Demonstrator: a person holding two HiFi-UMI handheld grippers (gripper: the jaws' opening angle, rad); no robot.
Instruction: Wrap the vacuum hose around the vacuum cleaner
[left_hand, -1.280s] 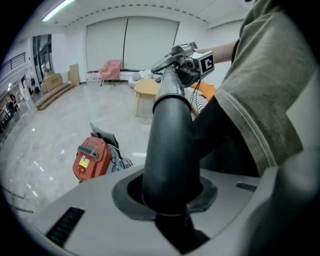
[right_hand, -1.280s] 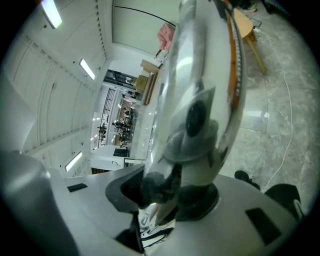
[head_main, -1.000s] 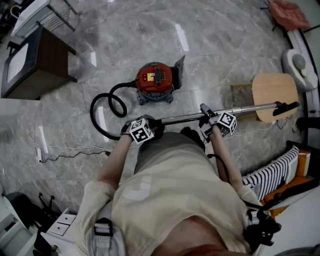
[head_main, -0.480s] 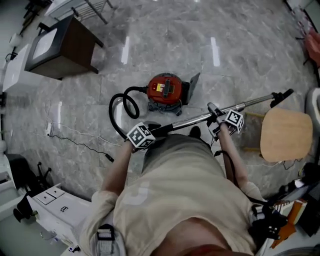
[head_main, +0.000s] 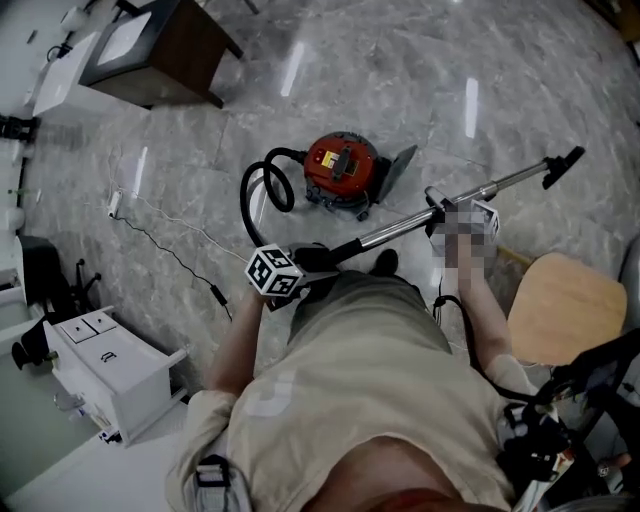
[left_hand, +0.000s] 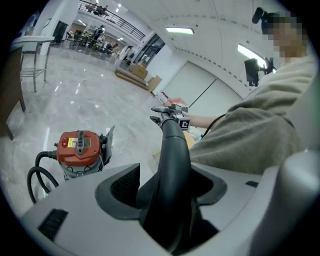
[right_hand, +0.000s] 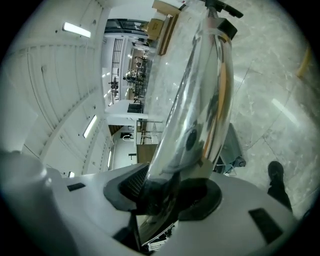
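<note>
The red vacuum cleaner (head_main: 343, 170) stands on the floor ahead, also in the left gripper view (left_hand: 79, 147). Its black hose (head_main: 262, 190) curls in a loop to its left. The hose ends in a black handle (left_hand: 172, 145) joined to a chrome wand (head_main: 450, 200) with a black nozzle (head_main: 563, 160). My left gripper (head_main: 308, 260) is shut on the handle; its jaws have just been opening and the handle fills them (left_hand: 167, 182). My right gripper (head_main: 462, 222) is shut on the wand (right_hand: 200, 100), which lies between its jaws (right_hand: 172, 187) as they have just been opening a little.
A dark panel (head_main: 400, 170) leans at the vacuum's right. A thin cable (head_main: 170, 240) trails over the marble floor at left. A white drawer unit (head_main: 110, 365) stands lower left, a dark cabinet (head_main: 165, 45) upper left, a wooden stool (head_main: 565, 310) at right.
The wand has swung round with both grippers; its nozzle has left the stool and now hangs over the floor. The left gripper has rolled on the handle.
</note>
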